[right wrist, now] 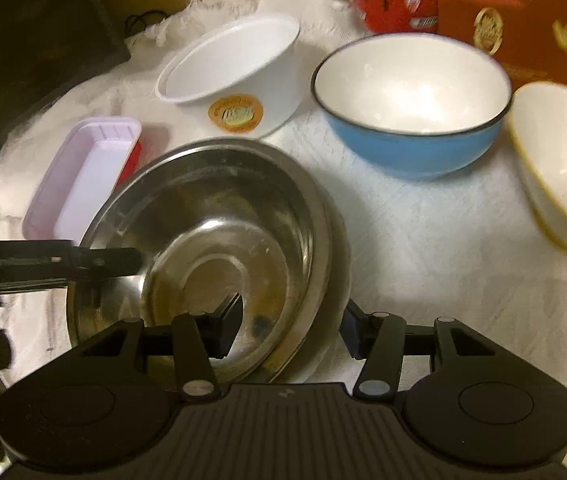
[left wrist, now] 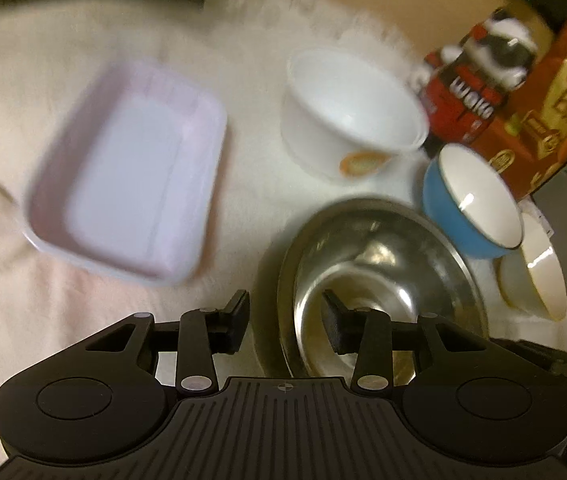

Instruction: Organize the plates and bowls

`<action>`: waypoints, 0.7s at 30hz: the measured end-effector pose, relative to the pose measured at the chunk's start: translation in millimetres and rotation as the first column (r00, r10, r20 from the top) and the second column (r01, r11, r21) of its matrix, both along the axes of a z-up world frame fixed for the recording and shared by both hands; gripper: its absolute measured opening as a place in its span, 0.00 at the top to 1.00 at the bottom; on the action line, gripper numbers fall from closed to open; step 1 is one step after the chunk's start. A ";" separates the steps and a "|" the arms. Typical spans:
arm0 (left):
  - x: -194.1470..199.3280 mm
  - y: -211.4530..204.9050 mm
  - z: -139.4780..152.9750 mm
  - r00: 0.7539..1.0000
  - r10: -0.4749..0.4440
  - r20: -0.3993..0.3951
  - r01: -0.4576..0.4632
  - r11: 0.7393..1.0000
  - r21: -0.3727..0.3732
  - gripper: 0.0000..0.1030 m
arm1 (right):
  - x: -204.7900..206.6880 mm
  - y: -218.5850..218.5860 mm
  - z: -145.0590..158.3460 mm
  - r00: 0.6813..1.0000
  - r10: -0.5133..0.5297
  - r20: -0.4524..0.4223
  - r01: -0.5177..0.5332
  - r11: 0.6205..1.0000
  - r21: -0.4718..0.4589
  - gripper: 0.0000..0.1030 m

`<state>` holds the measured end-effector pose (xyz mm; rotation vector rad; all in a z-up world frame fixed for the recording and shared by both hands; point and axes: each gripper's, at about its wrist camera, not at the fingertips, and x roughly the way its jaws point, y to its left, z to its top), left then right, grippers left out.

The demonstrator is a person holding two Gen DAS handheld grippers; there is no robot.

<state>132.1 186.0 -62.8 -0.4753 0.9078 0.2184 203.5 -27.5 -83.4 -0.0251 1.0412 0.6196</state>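
Motion blur smears the lilac tray (left wrist: 123, 172); cream bowl (right wrist: 563, 168) cut off.

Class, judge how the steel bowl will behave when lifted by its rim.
The steel bowl is probably rigid and light, since its wall looks thin. Its polished, sloping rim may slip between the jaws. It seems tilted on a white dish, so it may rock.

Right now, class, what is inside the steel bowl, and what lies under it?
Inside the steel bowl there is only smudged, bare metal, plus one finger from each gripper dipping over its rim. Beneath it, a pale rim peeks out, seemingly a plate; the rest is covered.
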 end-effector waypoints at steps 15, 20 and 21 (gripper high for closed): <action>35.5 -81.0 38.9 0.960 -0.227 0.165 0.249 0.960 -0.126 0.58 | -29.9 -94.1 80.3 0.876 -0.177 0.449 0.244 0.965 -0.096 0.31; 73.7 -129.2 21.1 0.959 -0.253 0.126 0.273 0.943 -0.191 0.58 | 2.0 -151.3 59.8 0.908 -0.257 0.331 0.298 0.951 -0.080 0.31; 81.0 -137.6 17.3 0.960 -0.253 0.118 0.272 0.940 -0.204 0.58 | 8.1 -159.3 54.0 0.914 -0.264 0.308 0.302 0.950 -0.080 0.31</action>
